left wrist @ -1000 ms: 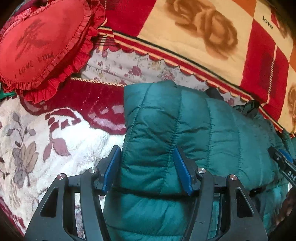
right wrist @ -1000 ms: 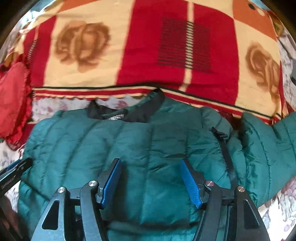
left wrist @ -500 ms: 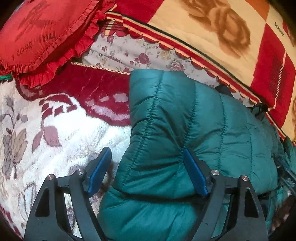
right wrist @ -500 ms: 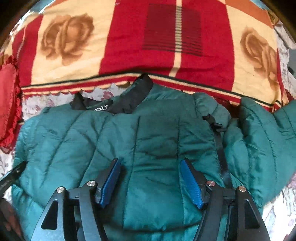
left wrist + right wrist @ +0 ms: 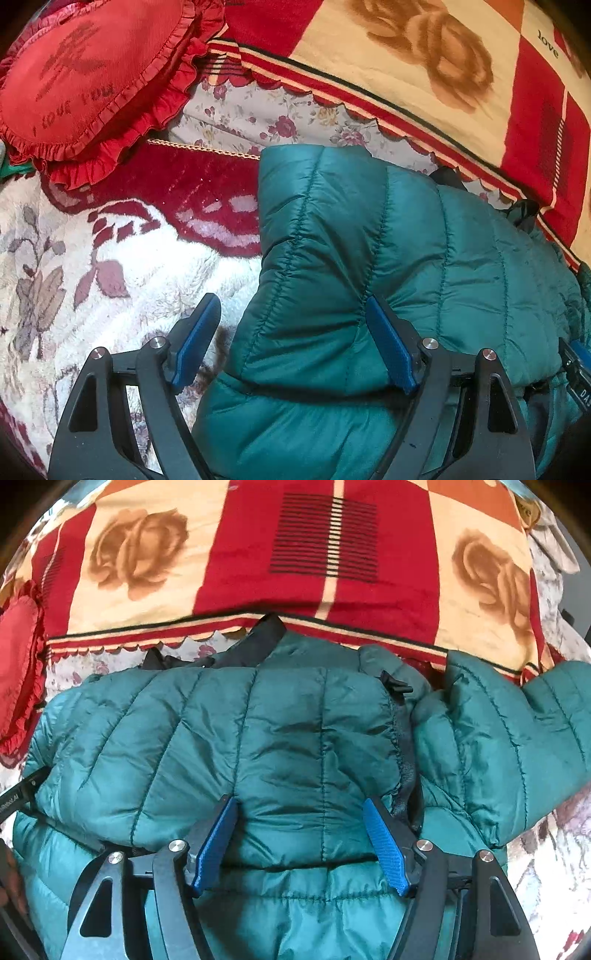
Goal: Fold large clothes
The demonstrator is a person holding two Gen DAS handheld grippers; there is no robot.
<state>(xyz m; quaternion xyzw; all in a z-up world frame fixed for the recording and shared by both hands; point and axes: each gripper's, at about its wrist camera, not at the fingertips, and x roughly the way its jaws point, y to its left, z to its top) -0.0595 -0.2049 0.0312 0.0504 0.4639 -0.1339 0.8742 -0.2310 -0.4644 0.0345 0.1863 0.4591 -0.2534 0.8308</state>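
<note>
Jacket [image 5: 288, 738], green and puffy, lies on the bed below the rose blanket [image 5: 147, 554], its bottom part apparently already doubled up while one sleeve [image 5: 517, 746] sprawls right, unfolded, and left claw [image 5: 291, 343] and right claw [image 5: 299, 838] hang spread, holding nothing.

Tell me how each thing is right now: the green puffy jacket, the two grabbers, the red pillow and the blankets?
green jacket: lying on the bed, partly folded over itself
left gripper: open, above the jacket's folded edge
right gripper: open, over the jacket
red pillow: lying flat, untouched
rose blanket: spread behind the jacket
fleece blanket: spread under the jacket
</note>
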